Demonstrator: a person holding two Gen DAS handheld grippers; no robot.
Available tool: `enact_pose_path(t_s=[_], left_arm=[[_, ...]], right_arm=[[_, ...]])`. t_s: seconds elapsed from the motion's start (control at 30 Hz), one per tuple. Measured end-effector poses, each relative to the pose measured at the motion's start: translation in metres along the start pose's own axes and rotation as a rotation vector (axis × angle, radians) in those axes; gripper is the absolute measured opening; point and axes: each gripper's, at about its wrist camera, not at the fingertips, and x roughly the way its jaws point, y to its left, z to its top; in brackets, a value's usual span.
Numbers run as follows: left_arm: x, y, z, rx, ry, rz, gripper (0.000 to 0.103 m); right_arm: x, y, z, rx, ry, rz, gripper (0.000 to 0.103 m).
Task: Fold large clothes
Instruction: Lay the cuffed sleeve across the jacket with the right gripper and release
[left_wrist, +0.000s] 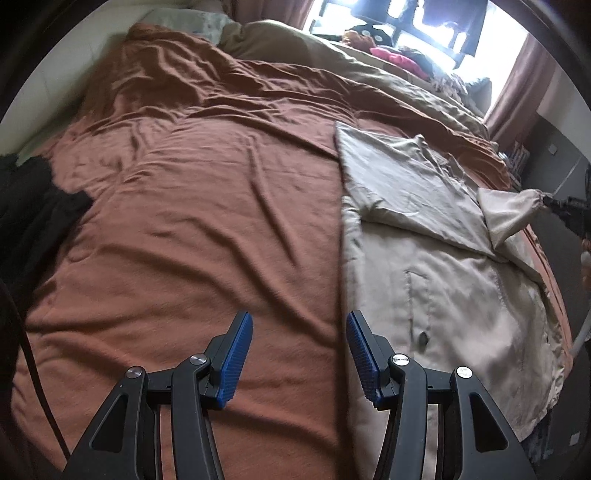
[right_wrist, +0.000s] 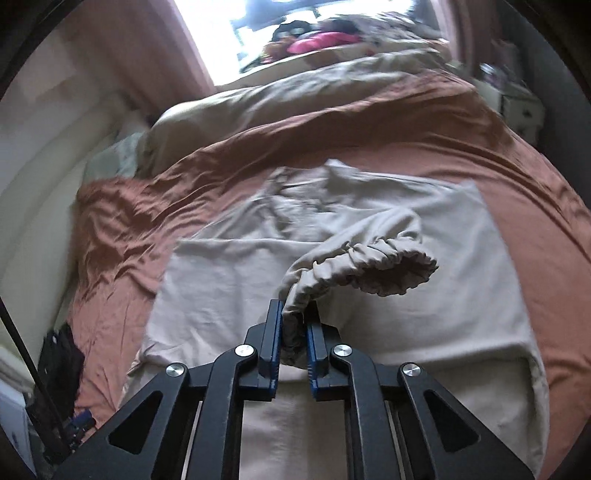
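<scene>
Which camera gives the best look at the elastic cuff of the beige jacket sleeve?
The right wrist view: the gathered cuff fills the centre, pinched in the right gripper. The left wrist view shows it only small at the right edge, its elastic hard to make out.

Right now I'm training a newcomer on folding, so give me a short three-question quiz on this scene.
1. True or false: the right tool is shut on the jacket's cuff.
2. What lies between the left tool's pads? A) the sleeve B) nothing C) a pillow
3. Fill in: the beige jacket lies on a ____ coloured bedspread.

Key: 1 true; 2 B; 3 rust-brown.
</scene>
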Motion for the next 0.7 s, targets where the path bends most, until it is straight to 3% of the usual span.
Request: enact_pose_path(t_s=[0.2, 0.37, 0.57, 0.63, 0.7], left_arm=[[-0.011, 0.038, -0.007, -0.054, 0.002, 0.042, 0.055], [-0.012, 0.058, -0.012, -0.091, 0.012, 0.059, 0.055], [-0.004, 0.056, -0.011, -0.097, 0.023, 0.051, 0.055], [0.000, 0.046, -0.006, -0.074, 0.025, 0.042, 0.055], [0.004, 0.037, -0.002, -0.055, 0.023, 0.032, 0.055]], right_arm=[[0.040, 0.070, -0.014, -0.124, 0.048, 0.046, 0.007], [0.078, 0.110, -0.031, -0.201, 0.095, 0.030, 0.008], [0.119, 0.130, -0.033, -0.241, 0.181, 0.005, 0.008], [0.122, 0.124, -0.028, -0.237, 0.182, -0.015, 0.023], [0.113, 0.115, -0.023, -0.219, 0.173, -0.006, 0.087]])
